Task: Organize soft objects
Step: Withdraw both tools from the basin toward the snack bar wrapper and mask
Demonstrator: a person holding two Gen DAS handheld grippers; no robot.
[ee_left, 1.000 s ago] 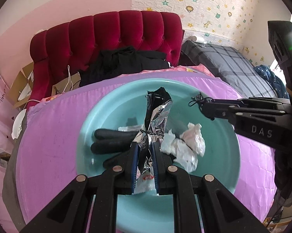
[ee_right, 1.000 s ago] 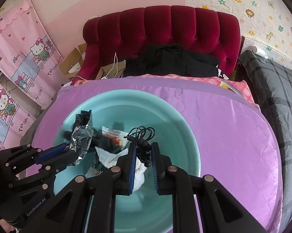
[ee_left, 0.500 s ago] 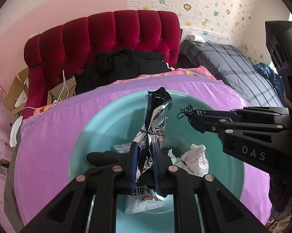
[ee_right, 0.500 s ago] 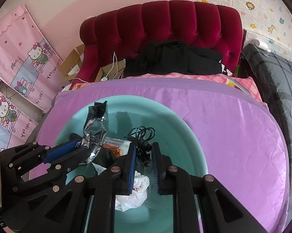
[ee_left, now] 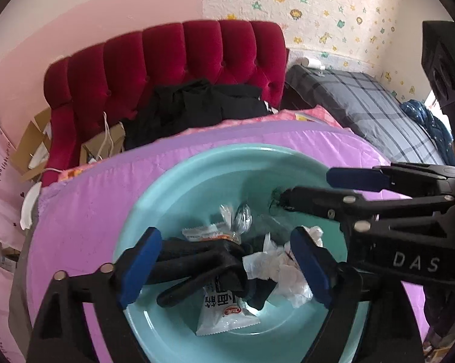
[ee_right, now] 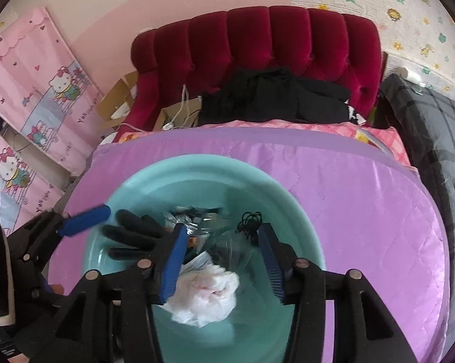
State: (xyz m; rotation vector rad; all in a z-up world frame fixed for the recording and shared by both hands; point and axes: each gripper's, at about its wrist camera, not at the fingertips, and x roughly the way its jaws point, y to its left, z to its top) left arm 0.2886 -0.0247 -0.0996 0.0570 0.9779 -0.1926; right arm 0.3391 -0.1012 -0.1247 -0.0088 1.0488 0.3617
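Now that the jaws of the left gripper [ee_left: 227, 260] and right gripper [ee_right: 224, 260] have just been opening and stand apart and empty, the foil wrapper [ee_left: 242, 216] and black cord [ee_right: 250, 222] are seen dropped in the basin [ee_left: 167, 181], at 12 and 1 o'clock of the glove [ee_left: 197, 260], so two items are judged delivered.

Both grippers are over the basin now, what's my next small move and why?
Probably lift both clear of the basin. The left gripper and right gripper have just been opening, and nothing is pinched in either: the foil wrapper and black cord lie loose inside with the glove and tissue. Then go for the next item.
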